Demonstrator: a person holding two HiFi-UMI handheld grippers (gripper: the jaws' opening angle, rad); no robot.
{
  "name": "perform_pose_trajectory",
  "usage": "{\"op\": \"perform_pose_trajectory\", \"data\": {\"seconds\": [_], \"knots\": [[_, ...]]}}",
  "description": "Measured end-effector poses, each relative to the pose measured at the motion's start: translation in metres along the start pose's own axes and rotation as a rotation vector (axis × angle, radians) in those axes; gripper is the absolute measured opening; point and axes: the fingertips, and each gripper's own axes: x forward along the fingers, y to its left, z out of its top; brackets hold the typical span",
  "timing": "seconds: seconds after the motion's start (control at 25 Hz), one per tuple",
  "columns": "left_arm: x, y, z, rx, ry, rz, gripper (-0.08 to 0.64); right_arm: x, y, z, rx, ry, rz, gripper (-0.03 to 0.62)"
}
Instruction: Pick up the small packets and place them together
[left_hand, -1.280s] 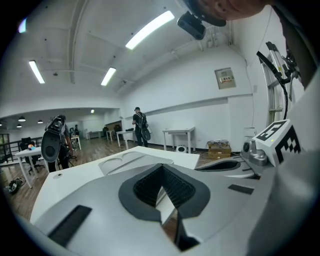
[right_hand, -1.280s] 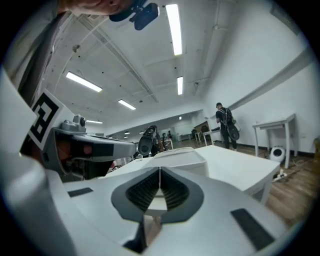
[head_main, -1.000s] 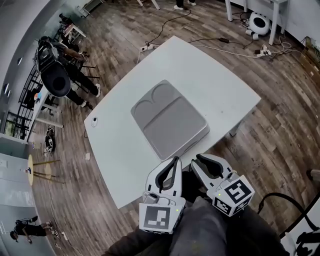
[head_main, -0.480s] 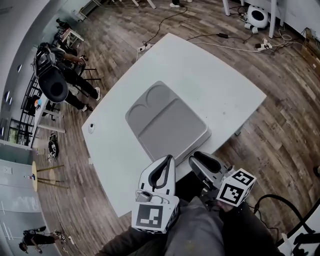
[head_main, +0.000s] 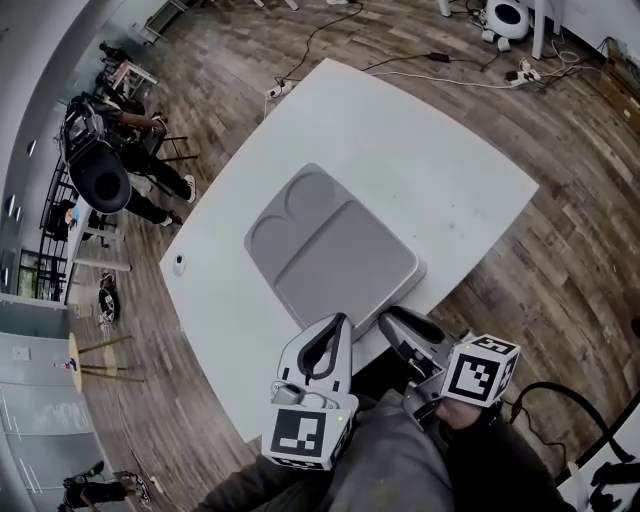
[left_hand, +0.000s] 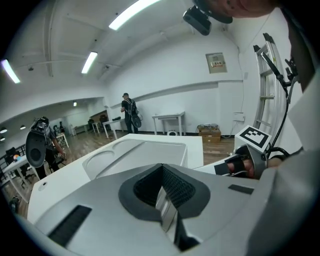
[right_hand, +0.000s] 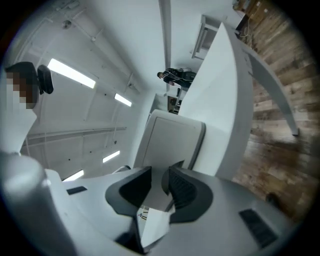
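Grey tray (head_main: 330, 250) mid tabletop (head_main: 440, 150), 3 compartments: 2 rounded at its 10 o'clock end, 1 big toward 4, all showing bare grey. Left tongs (head_main: 343, 321) at tray's 6 o'clock, together, clamped on thin silvery packet (left_hand: 166, 210). Right tongs (head_main: 387, 320) just at their 3 o'clock, jaws apart, just been opening. White packet (right_hand: 150, 222) w/ dark print sits deep betw. them. Packets show in gripper views only, not head view.

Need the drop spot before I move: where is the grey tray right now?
In the head view, the grey tray lies on the white table, centre of frame, its near corner close to the table's near edge.
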Motion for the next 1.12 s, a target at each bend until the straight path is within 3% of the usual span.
{"op": "perform_pose_trajectory", "data": {"seconds": [0.32,0.48,0.64,0.8,1.12], "knots": [[0.002,-0.003,0.002,-0.004,0.031,-0.051,0.002,0.004,0.002,0.001,0.034,0.010,-0.018,0.109],[-0.004,0.005,0.008,-0.058,0.031,-0.051,0.002,0.001,0.005,0.001,0.012,0.016,-0.027,0.109],[-0.007,0.030,0.024,-0.058,-0.005,-0.014,0.002,-0.004,0.000,-0.003,-0.042,0.040,-0.084,0.107],[0.001,0.063,0.037,-0.080,-0.020,0.006,0.002,-0.009,-0.004,-0.010,-0.111,0.074,-0.147,0.005],[0.037,0.139,0.062,-0.070,0.011,0.002,0.002,-0.002,0.013,-0.004,-0.287,0.141,-0.233,0.005]]}}
